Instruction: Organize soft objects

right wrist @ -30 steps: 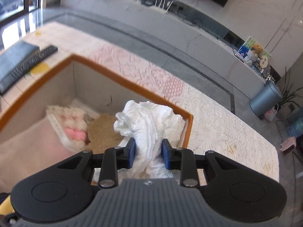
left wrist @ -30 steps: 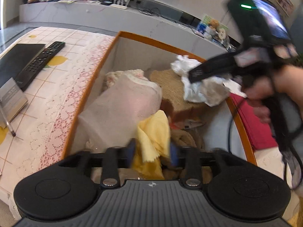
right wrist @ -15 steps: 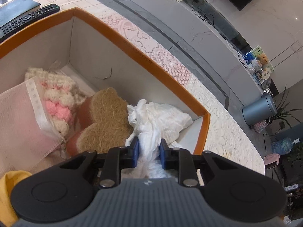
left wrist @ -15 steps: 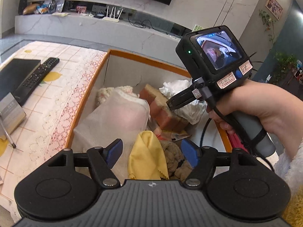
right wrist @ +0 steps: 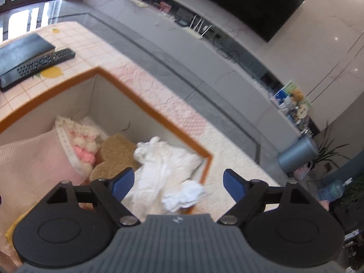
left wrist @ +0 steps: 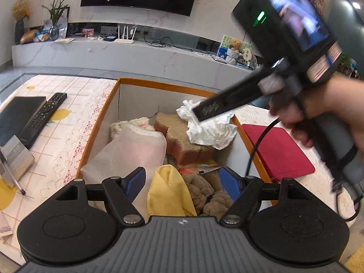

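Observation:
An orange-rimmed box (left wrist: pixel 163 83) holds soft things: a pink cloth (left wrist: pixel 134 152), a knitted pink-and-cream piece (left wrist: pixel 134 122), a brown heart-shaped pad (left wrist: pixel 182 132), a crumpled white cloth (left wrist: pixel 211 129), a yellow cloth (left wrist: pixel 168 191) and a brown plush (left wrist: pixel 204 193). My left gripper (left wrist: pixel 183 182) is open above the yellow cloth. My right gripper (right wrist: pixel 178 180) is open and empty above the white cloth (right wrist: pixel 163 166), which lies in the box's (right wrist: pixel 159 113) far right corner. The right gripper also shows in the left wrist view (left wrist: pixel 211 108).
A black remote (left wrist: pixel 43 116) and a black flat device (left wrist: pixel 16 116) lie on the tiled tablecloth left of the box. A red pad (left wrist: pixel 277 150) lies right of the box. A silver stand (left wrist: pixel 13 159) sits at the left edge.
My left gripper opened and let go of the yellow cloth, then lifted. My right gripper opened and let go of the white cloth into the box corner, then drew back.

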Tool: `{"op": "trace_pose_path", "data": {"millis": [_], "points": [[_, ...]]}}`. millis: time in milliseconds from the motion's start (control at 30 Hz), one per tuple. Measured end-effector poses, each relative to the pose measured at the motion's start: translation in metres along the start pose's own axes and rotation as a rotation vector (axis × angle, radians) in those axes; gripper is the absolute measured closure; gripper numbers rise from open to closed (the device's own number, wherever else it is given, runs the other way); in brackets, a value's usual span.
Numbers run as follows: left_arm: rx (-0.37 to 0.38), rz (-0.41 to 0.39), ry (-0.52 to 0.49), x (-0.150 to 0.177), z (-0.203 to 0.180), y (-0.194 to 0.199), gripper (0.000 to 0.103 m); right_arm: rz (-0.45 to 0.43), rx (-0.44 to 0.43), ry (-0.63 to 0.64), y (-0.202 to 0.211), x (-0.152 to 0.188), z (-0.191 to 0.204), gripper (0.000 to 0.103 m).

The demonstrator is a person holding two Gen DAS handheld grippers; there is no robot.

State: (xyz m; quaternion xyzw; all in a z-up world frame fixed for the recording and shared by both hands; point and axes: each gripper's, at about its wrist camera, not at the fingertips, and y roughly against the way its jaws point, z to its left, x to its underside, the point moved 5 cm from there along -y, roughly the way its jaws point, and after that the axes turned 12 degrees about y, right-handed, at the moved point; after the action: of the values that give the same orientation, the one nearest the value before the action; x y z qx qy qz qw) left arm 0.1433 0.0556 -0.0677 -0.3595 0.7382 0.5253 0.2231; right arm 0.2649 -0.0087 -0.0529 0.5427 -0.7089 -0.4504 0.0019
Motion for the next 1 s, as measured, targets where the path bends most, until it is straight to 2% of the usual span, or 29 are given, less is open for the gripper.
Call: {"op": "trace_pose_path", "data": {"millis": [100, 233, 333, 400, 533, 633, 733, 800, 867, 1000], "points": [[-0.001, -0.045, -0.044, -0.005, -0.006, 0.016, 0.016, -0.058, 0.023, -0.053, 0.033, 0.002, -0.017, 0.014], [-0.016, -0.141, -0.045, -0.017, -0.011, 0.049, 0.015, -0.124, 0.055, -0.136, 0.086, 0.02, -0.038, 0.006], [0.0, -0.214, -0.029, -0.024, -0.016, 0.079, 0.012, -0.107, 0.181, -0.212, 0.13, 0.051, -0.046, 0.003], [-0.012, -0.25, -0.019, -0.026, -0.019, 0.098, 0.012, -0.102, 0.223, -0.303, 0.154, 0.078, -0.046, 0.003], [-0.098, -0.301, 0.029, -0.031, -0.033, 0.13, 0.012, -0.107, 0.168, -0.434, 0.181, 0.125, -0.034, 0.003], [-0.059, -0.353, -0.022, -0.029, -0.05, 0.155, 0.012, -0.112, 0.18, -0.446, 0.197, 0.144, -0.017, 0.003], [-0.032, -0.424, -0.029, -0.021, -0.059, 0.176, 0.012, -0.188, 0.14, -0.489, 0.213, 0.153, -0.001, 0.003], [-0.065, -0.456, -0.046, -0.01, -0.061, 0.179, 0.01, -0.238, 0.102, -0.54, 0.223, 0.159, 0.007, 0.003], [-0.118, -0.45, -0.084, 0.004, -0.062, 0.175, 0.01, -0.278, 0.077, -0.572, 0.231, 0.166, 0.013, 0.003], [-0.115, -0.466, -0.128, 0.029, -0.061, 0.161, 0.01, -0.292, 0.087, -0.576, 0.234, 0.171, 0.025, 0.003]]}}
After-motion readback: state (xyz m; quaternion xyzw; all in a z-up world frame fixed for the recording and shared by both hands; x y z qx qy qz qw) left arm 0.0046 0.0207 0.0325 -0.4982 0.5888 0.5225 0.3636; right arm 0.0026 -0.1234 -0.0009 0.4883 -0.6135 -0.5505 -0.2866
